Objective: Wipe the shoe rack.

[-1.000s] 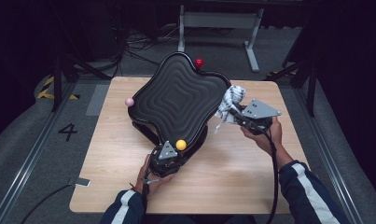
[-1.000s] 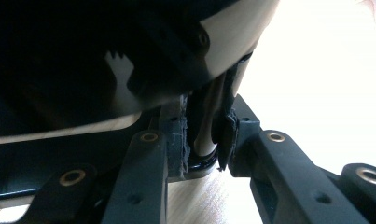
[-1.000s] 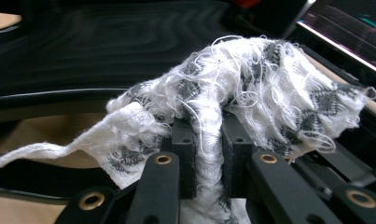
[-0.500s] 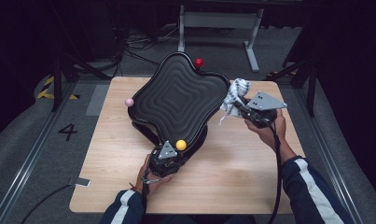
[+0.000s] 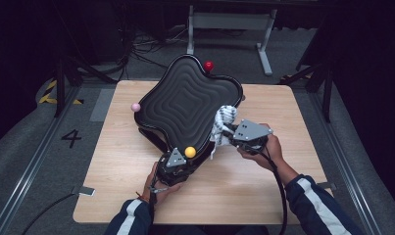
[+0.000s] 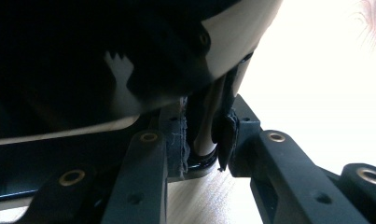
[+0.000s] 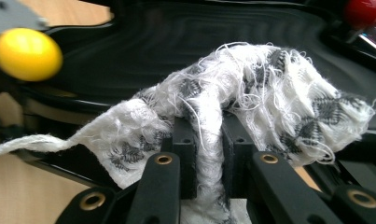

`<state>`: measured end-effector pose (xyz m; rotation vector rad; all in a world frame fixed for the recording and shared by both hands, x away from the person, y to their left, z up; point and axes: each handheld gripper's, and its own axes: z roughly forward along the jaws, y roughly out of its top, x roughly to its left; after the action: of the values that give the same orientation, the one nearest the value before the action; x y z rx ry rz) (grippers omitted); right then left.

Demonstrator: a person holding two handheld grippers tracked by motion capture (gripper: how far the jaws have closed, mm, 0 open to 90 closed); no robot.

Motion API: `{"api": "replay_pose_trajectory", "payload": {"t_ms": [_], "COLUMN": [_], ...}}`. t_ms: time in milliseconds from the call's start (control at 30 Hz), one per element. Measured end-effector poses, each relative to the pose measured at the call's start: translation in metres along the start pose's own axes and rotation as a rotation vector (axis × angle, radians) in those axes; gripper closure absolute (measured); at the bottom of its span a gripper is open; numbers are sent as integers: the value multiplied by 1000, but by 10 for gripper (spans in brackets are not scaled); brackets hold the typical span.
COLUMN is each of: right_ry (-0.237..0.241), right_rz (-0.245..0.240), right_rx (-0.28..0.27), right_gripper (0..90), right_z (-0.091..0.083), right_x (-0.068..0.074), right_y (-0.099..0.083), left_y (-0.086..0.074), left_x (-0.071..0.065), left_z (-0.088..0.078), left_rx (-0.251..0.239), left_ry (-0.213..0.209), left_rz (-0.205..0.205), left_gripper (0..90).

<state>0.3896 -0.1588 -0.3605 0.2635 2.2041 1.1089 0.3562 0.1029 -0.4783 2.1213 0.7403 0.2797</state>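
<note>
Over toward the table's (image 5: 263,188) left edge there's a little pink ball (image 5: 135,106) sitting right against the black wavy tray (image 5: 185,100), which is tipped up on its near rim. Your left gripper (image 5: 178,164) is clenched on that near rim (image 6: 202,154), close to the table's near edge, with a yellow ball (image 5: 190,152) just beside it. A red ball (image 5: 208,65) sits at the tray's far rim, past the table's far edge. Moving right, your right gripper (image 5: 233,138) is clamped on a frayed white cloth (image 5: 222,122) with grey patterning, pressed up against the tray's right rim.
</note>
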Motion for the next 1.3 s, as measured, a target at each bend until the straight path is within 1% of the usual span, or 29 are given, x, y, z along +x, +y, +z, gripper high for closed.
{"api": "replay_pose_trajectory", "payload": {"t_ms": [67, 133, 200, 267, 433, 500, 567, 633, 700, 767, 833, 900, 933, 967, 1000, 1033, 1067, 1100, 1167, 1233, 1267, 1300], "right_ry": [18, 30, 55, 70, 128, 157, 186, 212, 226, 225, 227, 204, 199, 199, 190, 148, 121, 105, 55, 18, -3, -14], "right_rz": [4, 3, 7, -5, -30, -48, -80, -89, -105, -101, -94, -110, -106, -106, -97, -74, -64, -52, -13, 14, 27, 37], "right_rx": [-7, -13, -19, -20, -23, -22, -21, -17, -12, -13, -11, -4, -4, -4, -5, -1, 0, 1, 9, 18, 24, 29], "right_gripper": [790, 789, 790, 788, 785, 781, 781, 777, 778, 782, 782, 784, 784, 784, 784, 782, 782, 782, 784, 784, 784, 784], "right_z": [2, 3, 4, 4, 5, 6, 7, 11, 14, 15, 15, 13, 12, 12, 11, 7, 6, 4, 2, -1, -2, -4], "right_x": [7, 12, 17, 24, 41, 49, 58, 68, 75, 76, 73, 69, 66, 66, 61, 46, 39, 33, 15, 0, -9, -15], "right_y": [1, 1, 1, 1, 3, 4, 5, 6, 6, 5, 3, 1, 0, 0, -1, -5, -7, -9, -15, -19, -21, -23], "left_y": [0, 0, 0, 0, 0, 0, 0, 0, 0, 0, 0, 0, 0, 0, 0, 0, 0, 0, 0, 0, 0, 0], "left_x": [-1, 0, -1, -1, -1, -1, -1, -1, -1, -1, -1, -1, -1, -1, -1, -1, -1, 0, 0, 1, 1, 0], "left_z": [0, 0, 0, 0, 0, 0, 0, 0, 0, 0, 0, 0, 0, 0, 0, 0, 0, 0, 0, -1, -1, 0], "left_rx": [-1, -1, -1, -1, 0, 1, 1, 1, 0, 1, 1, 1, 1, 1, 0, 0, 1, -3, -6, 4, 4, -1], "left_ry": [1, 2, 3, 4, 5, 5, 5, 5, 6, 5, 5, 5, 5, 5, 5, 5, 4, 0, -9, -9, -9, -10], "left_rz": [-9, -7, -9, -8, -6, -5, -5, -5, -5, -5, -5, -5, -5, -5, -6, -6, -7, -8, -14, -10, -11, -14], "left_gripper": [731, 730, 730, 730, 731, 731, 730, 730, 730, 730, 730, 730, 731, 730, 730, 730, 730, 730, 729, 729, 729, 729]}}
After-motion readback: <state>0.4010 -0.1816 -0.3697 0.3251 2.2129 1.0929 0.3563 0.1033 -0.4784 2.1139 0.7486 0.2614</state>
